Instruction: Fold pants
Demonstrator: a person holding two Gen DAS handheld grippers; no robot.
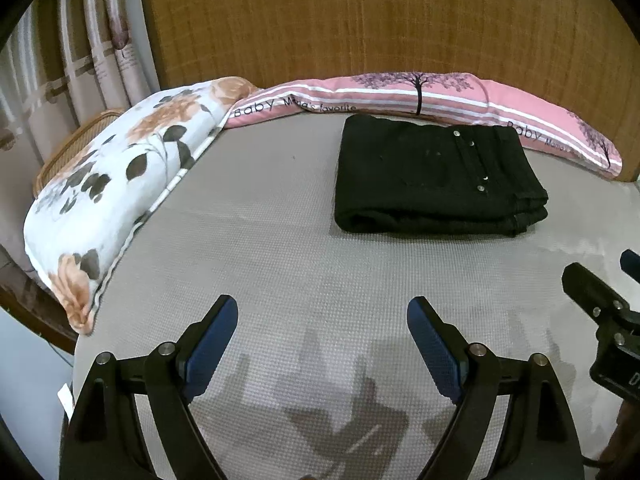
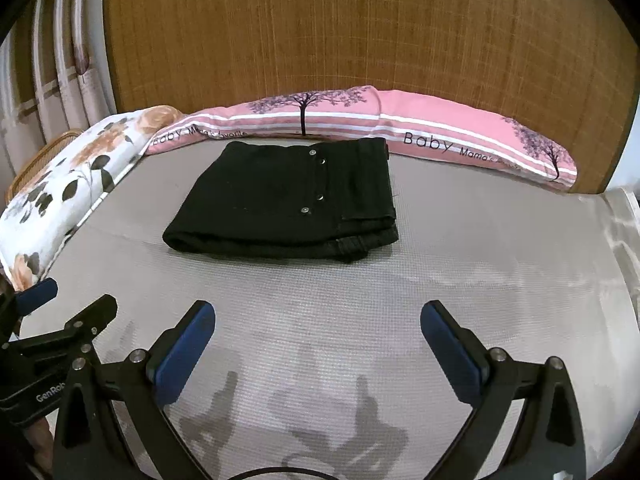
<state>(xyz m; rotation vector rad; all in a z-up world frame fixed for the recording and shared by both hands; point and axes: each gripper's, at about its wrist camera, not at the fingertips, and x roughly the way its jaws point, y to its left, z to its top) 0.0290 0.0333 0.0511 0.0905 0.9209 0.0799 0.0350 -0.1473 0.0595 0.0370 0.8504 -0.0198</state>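
Note:
Black pants (image 1: pixel 436 178) lie folded into a compact rectangle on the grey bed surface (image 1: pixel 280 248), near the pink pillow; silver rivets show on top. They also show in the right wrist view (image 2: pixel 284 204). My left gripper (image 1: pixel 322 316) is open and empty, well short of the pants. My right gripper (image 2: pixel 318 320) is open and empty, also short of them. The right gripper shows at the right edge of the left wrist view (image 1: pixel 600 300); the left gripper shows at the left edge of the right wrist view (image 2: pixel 60 320).
A pink striped pillow (image 1: pixel 400 96) with tree print lies along the wooden headboard (image 1: pixel 360 20). A floral pillow (image 1: pixel 120 184) lies along the bed's left edge. Curtains (image 1: pixel 72 64) and a wicker item (image 1: pixel 76 140) stand beyond it.

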